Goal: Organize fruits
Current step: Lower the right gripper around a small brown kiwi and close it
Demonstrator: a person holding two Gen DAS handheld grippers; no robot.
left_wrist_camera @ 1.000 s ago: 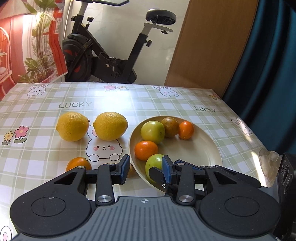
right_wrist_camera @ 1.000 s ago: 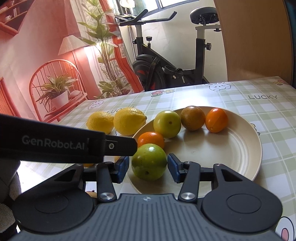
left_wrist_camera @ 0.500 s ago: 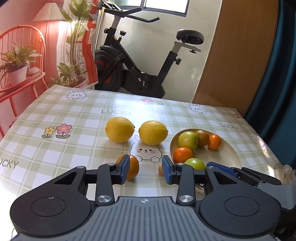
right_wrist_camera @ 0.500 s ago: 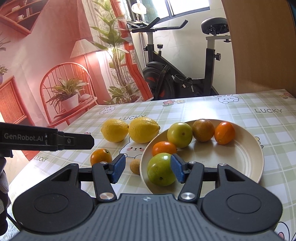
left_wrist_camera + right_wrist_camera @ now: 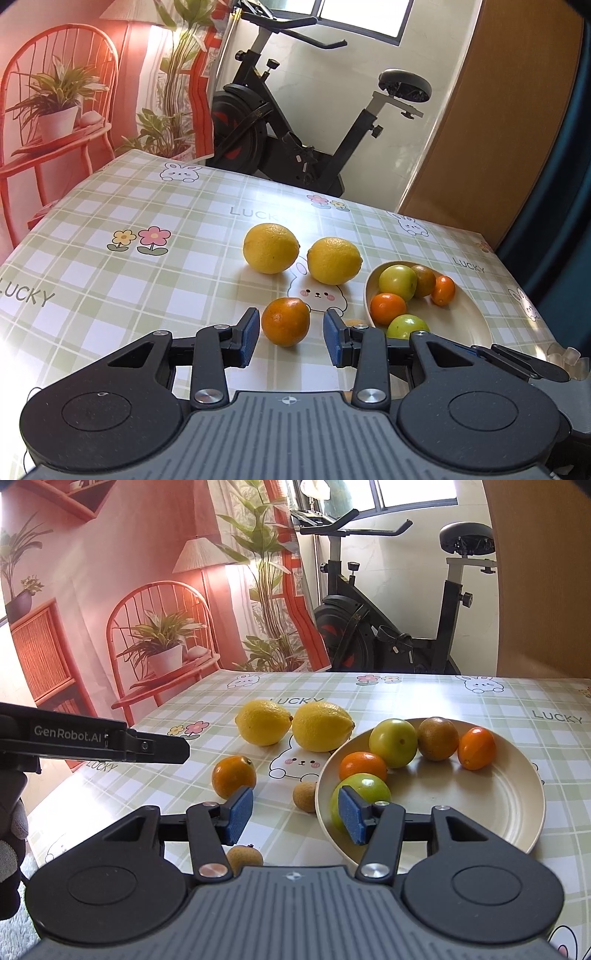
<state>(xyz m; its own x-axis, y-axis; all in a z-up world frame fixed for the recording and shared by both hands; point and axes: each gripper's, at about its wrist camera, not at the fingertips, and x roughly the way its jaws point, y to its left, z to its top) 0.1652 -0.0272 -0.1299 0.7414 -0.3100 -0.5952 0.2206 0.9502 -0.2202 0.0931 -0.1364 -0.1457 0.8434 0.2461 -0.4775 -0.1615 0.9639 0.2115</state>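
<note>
Up close, the left gripper [image 5: 288, 334] hovers with its blue pads spread – an orange [image 5: 285, 321] sits on the checked tablecloth [image 5: 110, 280] between them, untouched. Two lemons [image 5: 334, 260] lie beyond it. The right gripper [image 5: 293, 814] is empty, its jaws closing over the rim of a beige plate [image 5: 509, 812] – a green fruit [image 5: 364, 792] lies there just behind one pad.

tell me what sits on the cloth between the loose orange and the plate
A small brown fruit lies between the loose orange and the plate, close to the plate's rim. The right wrist view shows it clearly; in the left wrist view it is mostly hidden behind the fingers.
</note>
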